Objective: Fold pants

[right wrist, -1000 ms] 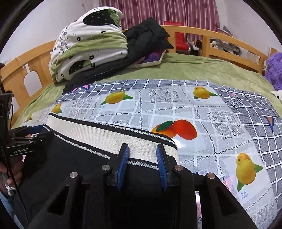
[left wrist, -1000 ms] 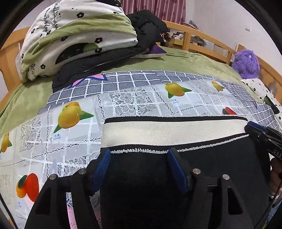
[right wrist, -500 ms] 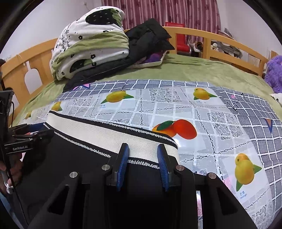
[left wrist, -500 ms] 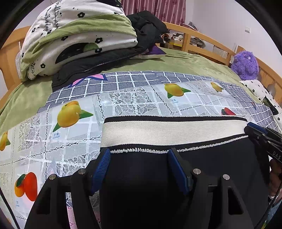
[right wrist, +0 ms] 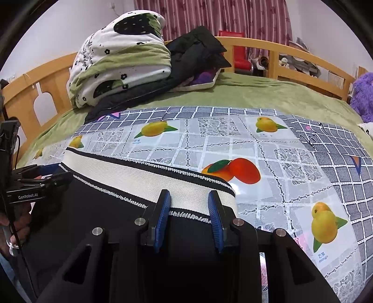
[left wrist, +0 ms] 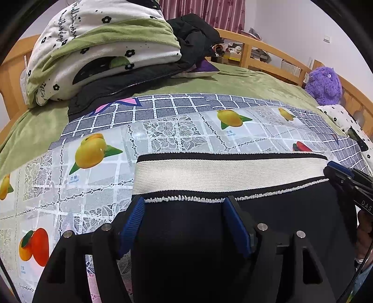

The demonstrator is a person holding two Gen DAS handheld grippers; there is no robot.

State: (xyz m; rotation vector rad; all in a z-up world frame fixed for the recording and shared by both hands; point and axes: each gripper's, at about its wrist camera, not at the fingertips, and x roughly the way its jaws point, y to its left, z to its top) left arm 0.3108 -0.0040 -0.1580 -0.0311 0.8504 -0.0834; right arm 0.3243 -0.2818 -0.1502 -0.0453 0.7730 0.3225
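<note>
**A:** What does each camera give that the other lacks?

**B:** The left wrist view shows the whole cream waistband [left wrist: 229, 173] of the black pants [left wrist: 279, 223] edge to edge, with the right gripper [left wrist: 342, 173] poking in at the band's far right end. The right wrist view shows the band running off diagonally and the left gripper [right wrist: 50, 173] at its far left end, a hand [right wrist: 19, 223] beneath it.

**A:** Where are the pants?

**B:** Lying flat on a fruit-print plastic cloth [left wrist: 177, 137] spread over a green blanket [right wrist: 256, 93] on a wooden-framed bed [right wrist: 275, 50], waistband farthest from the cameras.

**A:** What else is around?

**B:** A folded floral quilt [left wrist: 105, 49] stacked on a black jacket [left wrist: 195, 39] at the head end, a purple plush toy [left wrist: 325, 85] at the right, striped maroon curtains [right wrist: 223, 16] behind. Each gripper's black body hides the nearer cloth.

**A:** And the tools?

**B:** Both point down at a slant over the pants. The left one's blue pads [left wrist: 132, 222] stand wide, their tips just below the white stitched trim under the band, and have just parted a little further, black cloth lying between. The right one's pads [right wrist: 163, 215] are narrower, straddling the band's lower edge; whether they pinch the fabric I cannot tell
</note>
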